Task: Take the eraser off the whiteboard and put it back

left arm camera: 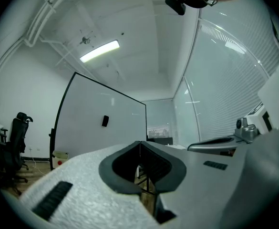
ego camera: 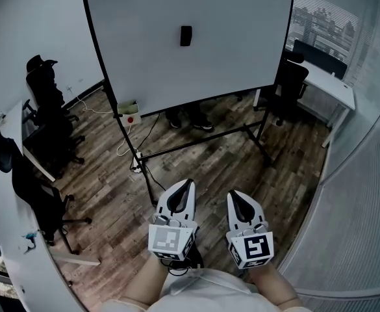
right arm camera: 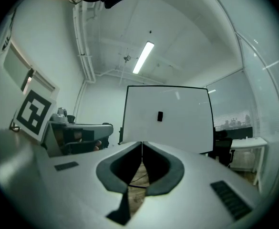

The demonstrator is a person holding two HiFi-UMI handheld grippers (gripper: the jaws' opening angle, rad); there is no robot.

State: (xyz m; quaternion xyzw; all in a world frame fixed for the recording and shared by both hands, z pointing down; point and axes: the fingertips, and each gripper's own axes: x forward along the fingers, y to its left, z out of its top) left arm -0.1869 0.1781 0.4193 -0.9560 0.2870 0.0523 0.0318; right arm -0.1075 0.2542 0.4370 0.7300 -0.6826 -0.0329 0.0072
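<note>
A small black eraser (ego camera: 186, 36) sticks near the middle top of a big whiteboard (ego camera: 241, 51) on a black stand. It shows too as the eraser (left arm camera: 105, 121) in the left gripper view and the eraser (right arm camera: 160, 116) in the right gripper view. My left gripper (ego camera: 188, 183) and right gripper (ego camera: 232, 194) are held side by side low in the head view, far short of the board. Both point roughly level at it. Each pair of jaws meets at the tips with nothing between them.
Black office chairs (ego camera: 47, 109) stand along a white desk (ego camera: 8, 194) at the left. Another chair (ego camera: 290, 83) and desk (ego camera: 332, 83) stand at the right behind the board. A white box (ego camera: 130, 112) and cables lie on the wooden floor by the stand's left leg. Glass wall at right.
</note>
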